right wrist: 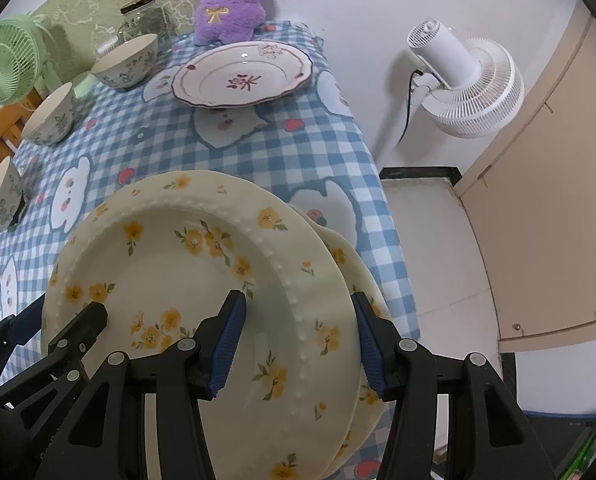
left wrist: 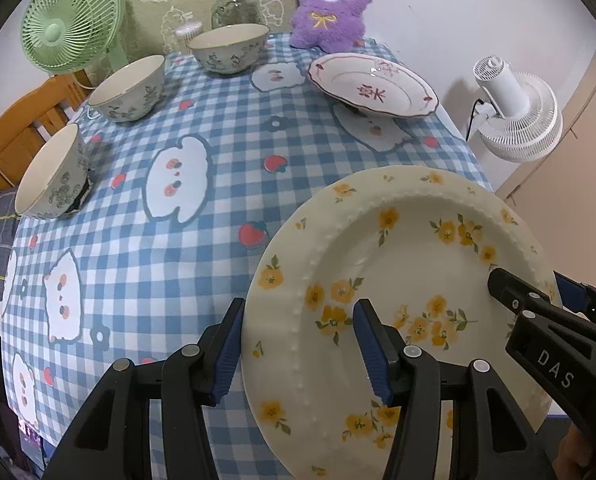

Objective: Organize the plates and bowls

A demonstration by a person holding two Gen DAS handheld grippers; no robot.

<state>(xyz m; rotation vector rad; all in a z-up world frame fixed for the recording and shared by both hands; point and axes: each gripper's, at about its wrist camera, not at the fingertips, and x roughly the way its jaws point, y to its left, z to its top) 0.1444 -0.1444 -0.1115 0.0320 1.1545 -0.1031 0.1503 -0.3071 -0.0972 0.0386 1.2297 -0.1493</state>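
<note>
A cream plate with yellow flowers [left wrist: 409, 240] [right wrist: 186, 248] is held between both grippers over the near right part of the checked table. My left gripper [left wrist: 299, 308] straddles its left rim, one pad outside the edge and one on the inner face. On the opposite rim my right gripper [right wrist: 298, 298] is shut the same way. Under the right side a second flowered plate [right wrist: 361, 276] pokes out, offset toward the table's right edge. A pink-patterned plate [left wrist: 373, 84] lies at the far right. Three floral bowls [left wrist: 230, 48] [left wrist: 130, 88] [left wrist: 54, 172] stand apart along the left side.
A purple plush toy [left wrist: 329, 4], a glass jar [left wrist: 234, 4] and a green fan [left wrist: 70, 20] line the back. Off the right edge stands a white fan [left wrist: 517, 116]; a wooden chair [left wrist: 18, 136] is at the left. The blue checked tablecloth [left wrist: 218, 208] shows bare in the middle.
</note>
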